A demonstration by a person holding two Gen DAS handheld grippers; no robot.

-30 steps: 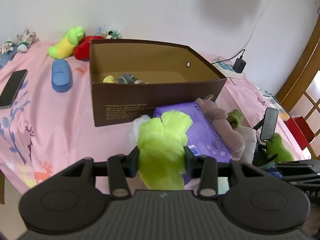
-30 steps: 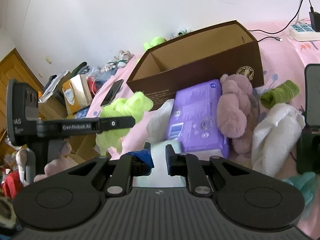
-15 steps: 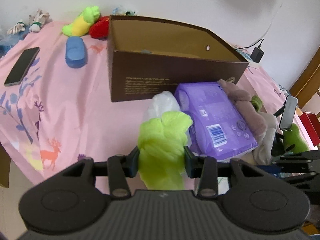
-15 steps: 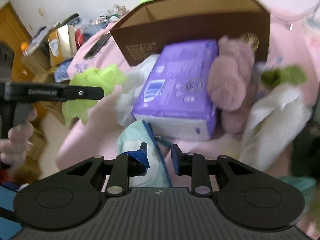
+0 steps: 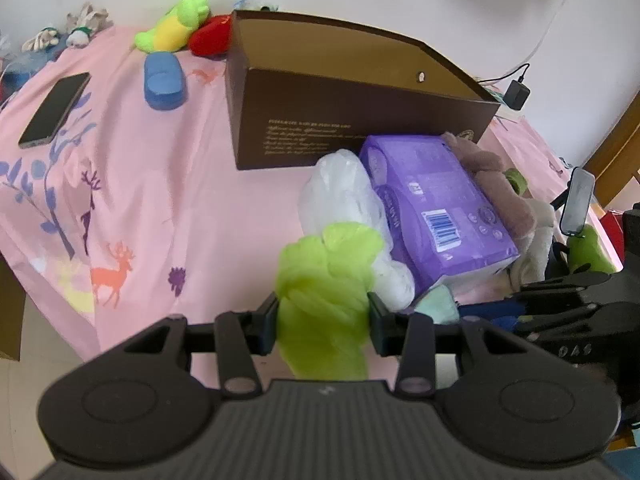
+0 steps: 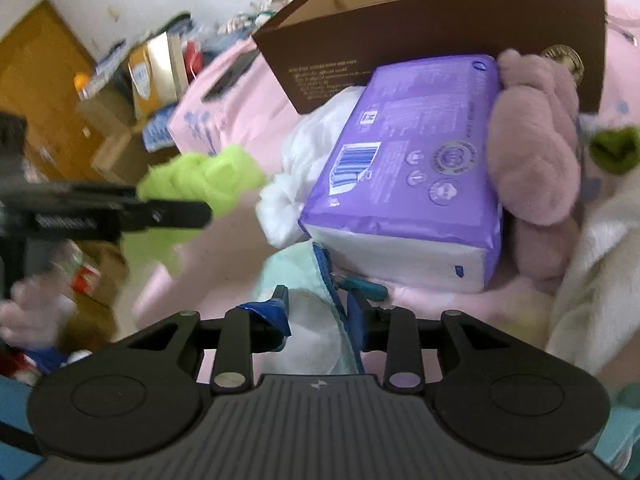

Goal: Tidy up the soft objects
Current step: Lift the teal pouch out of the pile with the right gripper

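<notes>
Pale lettering is running in several lines across the front of the brown box [image 5: 352, 120], too small to read, and a round gold seal is showing on the same wall at its right end. The purple pack [image 6: 416, 176] leaning against that front wall is carrying a blue barcode and a cluster of round icons whose words cannot be made out; blurred white letters are also sitting on the side of the left gripper as the right camera sees it. The left gripper [image 5: 322, 317] is squeezing a lime-green fuzzy cloth [image 5: 324, 284], bunched into soft folds, held in front of the box and just left of a white plastic bag [image 5: 344, 196]. The right gripper [image 6: 318, 312] is standing with its jaws narrowly apart around the blue-trimmed edge of a mint-green cloth [image 6: 304, 280], which is lying just below the purple pack; whether the fingers are pressing it cannot be told. A mauve plush toy [image 6: 536, 136] is lying against the pack's right side.
</notes>
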